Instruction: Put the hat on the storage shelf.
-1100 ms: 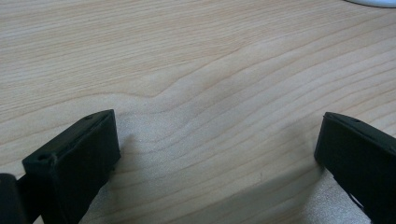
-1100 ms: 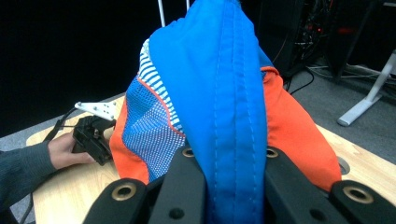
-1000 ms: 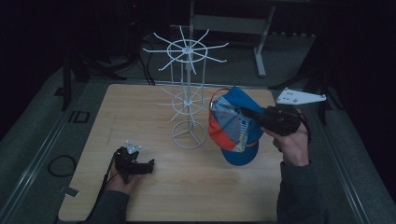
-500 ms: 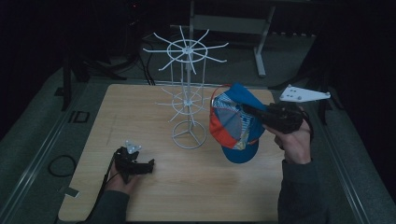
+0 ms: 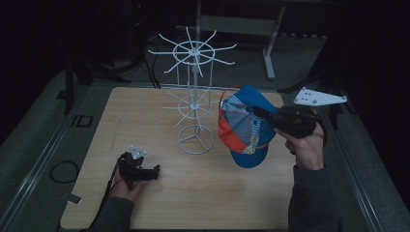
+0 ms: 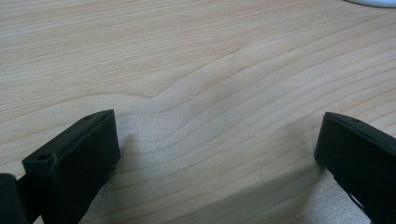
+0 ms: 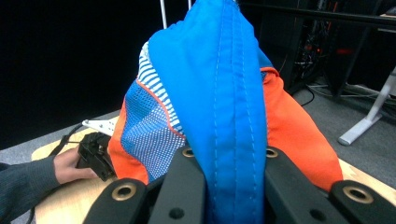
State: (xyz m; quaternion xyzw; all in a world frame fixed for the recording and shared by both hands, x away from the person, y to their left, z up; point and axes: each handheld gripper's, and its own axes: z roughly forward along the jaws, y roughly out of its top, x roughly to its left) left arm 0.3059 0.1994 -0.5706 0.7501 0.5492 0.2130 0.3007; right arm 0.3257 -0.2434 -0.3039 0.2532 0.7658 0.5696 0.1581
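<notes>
Two hand-held grippers in play here, and only one is doing any work. Our right hand-held gripper (image 5: 263,114) has its jaws clamped tight on the cap (image 5: 244,128), pinching a blue fabric seam, and in the right gripper view that blue panel (image 7: 219,93) runs straight up from between the jaws. The cap hangs in the air off the jaw tips, clear of the surface (image 5: 145,104), with its brim drooping below the gripper. The white wire rack (image 5: 194,101) stands just past the cap on the far side from the gripper, its lower ring of hooks near the cap's edge.

Our left hand-held gripper (image 5: 153,170) rests low on the surface, well apart from the cap, jaws spread wide with nothing between them but bare wood (image 6: 210,93).

Our guess is the cap is headed for one of those hooks. What worries us:

- The grip is on a thin fold of cloth, so a quick swing could let the fabric slide out.
- The cap blocks most of what lies ahead of the right hand-held gripper, so lining up a hook is partly blind.
- The rack looks light, and nudging a prong with the cap could tip or spin it.
- The mesh side could snag on a neighbouring hook.
</notes>
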